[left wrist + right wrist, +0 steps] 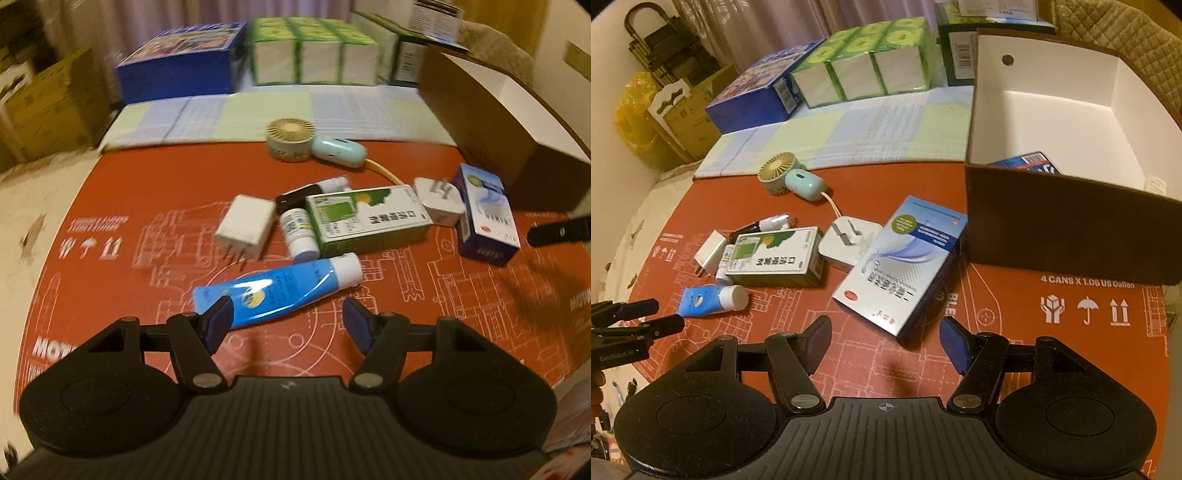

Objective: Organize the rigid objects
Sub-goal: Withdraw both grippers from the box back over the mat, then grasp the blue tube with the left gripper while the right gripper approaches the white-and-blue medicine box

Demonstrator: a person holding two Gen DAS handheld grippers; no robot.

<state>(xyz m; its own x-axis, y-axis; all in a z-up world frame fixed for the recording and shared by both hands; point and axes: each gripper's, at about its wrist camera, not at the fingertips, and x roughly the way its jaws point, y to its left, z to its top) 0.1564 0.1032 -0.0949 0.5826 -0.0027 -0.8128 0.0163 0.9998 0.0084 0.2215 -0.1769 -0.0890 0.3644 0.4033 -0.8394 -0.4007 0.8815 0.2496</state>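
Note:
Loose items lie on a red printed mat (129, 192). My left gripper (286, 317) is open, just before a blue tube with a white cap (280, 291). Behind it lie a green-white box (365, 218), a small white bottle (299, 232) and a white charger (245, 225). My right gripper (884, 339) is open, just before a blue-white medicine box (905, 266) that leans on a white plug adapter (846, 240). An open brown storage box (1071, 229) with a white inside stands at the right; a blue box (1027, 164) lies in it.
A small hand fan with a mint handle (790, 181) lies at the mat's far side. A blue carton (753, 96), green tissue packs (864, 66) and a dark green box (956, 51) stand at the back on a pale checked cloth (849, 136). Cardboard boxes (44, 107) stand left.

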